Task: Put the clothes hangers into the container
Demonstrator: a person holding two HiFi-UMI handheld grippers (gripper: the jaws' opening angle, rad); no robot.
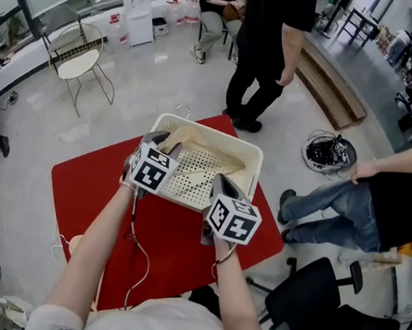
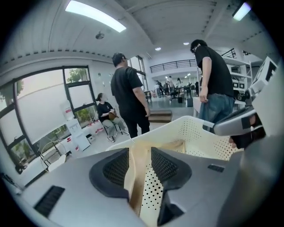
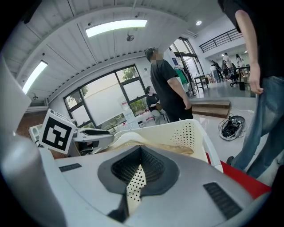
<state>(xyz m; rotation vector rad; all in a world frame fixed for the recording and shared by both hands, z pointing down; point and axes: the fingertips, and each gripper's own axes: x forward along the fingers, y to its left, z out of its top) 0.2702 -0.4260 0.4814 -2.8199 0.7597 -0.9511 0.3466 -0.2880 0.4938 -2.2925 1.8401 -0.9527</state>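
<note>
Cream plastic, dotted with holes, makes up the basket (image 1: pixel 255 167), which sits on a red mat (image 1: pixel 89 199) on the pale floor. Pale wood hangers (image 1: pixel 194 140) lie inside it, spread from its 10 o'clock corner toward the 3 o'clock wall; one wire hook pokes over the rim at 11 o'clock.

The left gripper (image 2: pixel 140 150) hangs over the basket's 9 o'clock side. Its jaws stand apart, released. An arm of one hanger runs between them, close against the left pad, while the holed basket floor shows in the gap beside the right pad, so nothing is pinched.

The right gripper (image 3: pixel 141 153) sits over the basket's 5 o'clock rim. Its jaws are clenched tip to tip and empty; only a sliver of the holed floor shows through the slit behind the tips.

Around the mat, a person in black (image 1: pixel 266 50) stands at 12 o'clock. A wire chair (image 1: pixel 75 55) with a pale seat is at 10 o'clock. A coil of cables (image 1: pixel 328 151) lies on the floor at 2 o'clock. A seated person in jeans (image 1: pixel 348 205) is at 3 o'clock, with a black office chair (image 1: pixel 316 297) at 5 o'clock.
</note>
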